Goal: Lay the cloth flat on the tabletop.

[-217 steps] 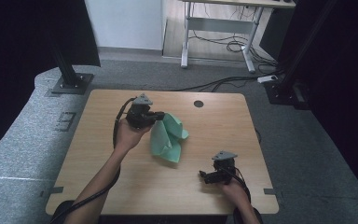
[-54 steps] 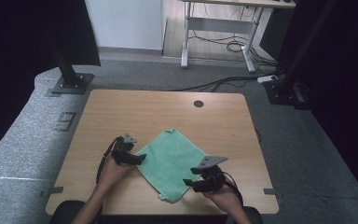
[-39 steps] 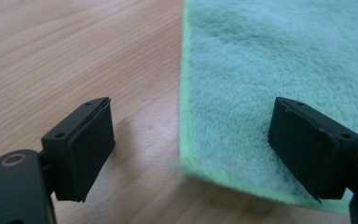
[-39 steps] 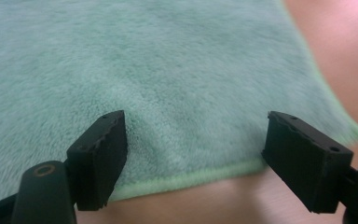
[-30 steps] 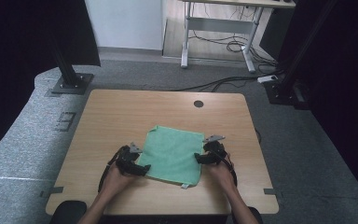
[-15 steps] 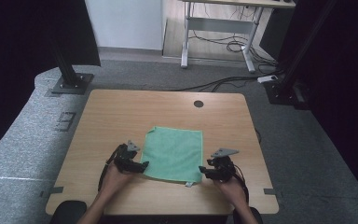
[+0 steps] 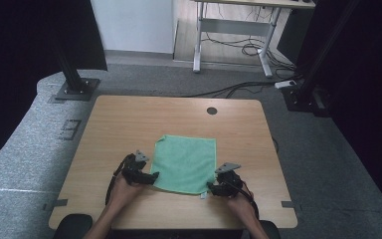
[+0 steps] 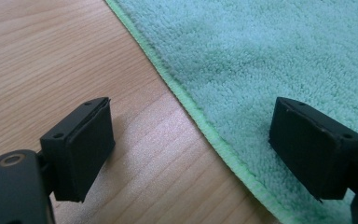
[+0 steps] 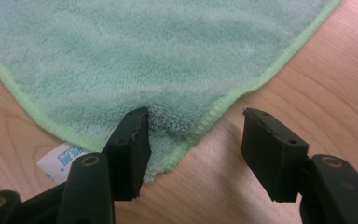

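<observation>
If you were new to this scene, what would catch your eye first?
A mint-green towel lies spread flat on the near half of the wooden table. The left gripper and the right gripper sit open at its two near corners, where a white label peeks out.

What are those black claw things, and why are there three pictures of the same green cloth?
A person sits at a wooden table and holds a tool in each hand. Each tool is a gripper with two black jaws that can pinch things. One picture comes from a camera high above the table. The other two come from small cameras riding on each gripper, so you look along its jaws up close. On the table lies a green towel, spread flat. The left gripper is open, one jaw over the wood and one over the towel's edge. The right gripper is open at the towel's corner, near a little white label; its jaws have just been opening. Nothing is held.
</observation>
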### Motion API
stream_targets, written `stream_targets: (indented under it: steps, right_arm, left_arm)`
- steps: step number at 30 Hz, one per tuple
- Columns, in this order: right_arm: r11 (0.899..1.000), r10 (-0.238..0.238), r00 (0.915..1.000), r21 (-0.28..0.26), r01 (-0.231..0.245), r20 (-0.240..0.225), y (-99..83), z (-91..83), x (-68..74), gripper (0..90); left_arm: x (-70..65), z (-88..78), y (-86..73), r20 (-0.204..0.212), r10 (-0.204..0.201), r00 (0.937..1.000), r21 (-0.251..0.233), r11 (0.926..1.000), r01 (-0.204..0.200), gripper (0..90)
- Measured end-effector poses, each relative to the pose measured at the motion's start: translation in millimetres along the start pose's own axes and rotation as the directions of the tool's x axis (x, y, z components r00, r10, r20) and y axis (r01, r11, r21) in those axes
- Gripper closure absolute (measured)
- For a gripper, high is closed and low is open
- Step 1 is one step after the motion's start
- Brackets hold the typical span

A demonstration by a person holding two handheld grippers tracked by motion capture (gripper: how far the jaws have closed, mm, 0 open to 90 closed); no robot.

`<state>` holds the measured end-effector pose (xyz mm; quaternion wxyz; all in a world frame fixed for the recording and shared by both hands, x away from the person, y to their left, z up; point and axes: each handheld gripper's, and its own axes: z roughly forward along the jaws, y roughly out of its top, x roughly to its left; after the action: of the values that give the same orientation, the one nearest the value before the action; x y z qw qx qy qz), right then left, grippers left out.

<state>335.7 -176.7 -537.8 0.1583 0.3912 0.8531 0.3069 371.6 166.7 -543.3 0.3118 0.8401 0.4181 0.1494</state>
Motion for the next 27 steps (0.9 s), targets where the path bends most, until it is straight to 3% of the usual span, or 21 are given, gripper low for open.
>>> stream_targets:
  steps: [3,9,16,20,24,27]
  right_arm:
    - [1.000,-0.006,1.0000,0.001,0.006,0.001,-3.3,-2.9,-1.4,41.4]
    - [0.999,0.048,0.9986,-0.014,-0.049,-0.021,-25.9,-18.6,-9.9,42.2]
    - [0.997,0.071,0.9970,-0.006,-0.071,-0.030,-33.9,-26.8,-13.5,41.1]
    - [0.996,0.080,0.9965,-0.023,-0.081,-0.024,-31.0,-31.6,-14.2,40.7]
    - [0.993,0.099,0.9946,-0.054,-0.101,-0.031,-21.0,-28.4,-14.8,37.2]
    - [0.996,0.081,0.9967,-0.043,-0.080,0.011,-10.9,-14.9,-13.1,28.0]
  left_arm:
    - [-0.2,-0.2,0.0,-0.002,-0.003,1.0000,0.002,1.0000,0.003,13.9]
    - [-0.8,0.2,0.0,-0.002,-0.003,1.0000,0.001,1.0000,0.003,13.3]
    - [-3.7,0.4,-0.1,0.006,0.004,1.0000,0.000,1.0000,-0.004,12.8]
    - [-6.2,0.0,1.2,0.014,0.013,0.9998,0.011,0.9998,-0.013,13.8]
    - [-9.1,-0.8,4.0,0.060,0.028,0.9978,0.029,0.9991,-0.030,12.5]
    - [-8.1,-4.0,10.0,0.065,0.038,0.9972,0.006,0.9993,-0.038,11.3]
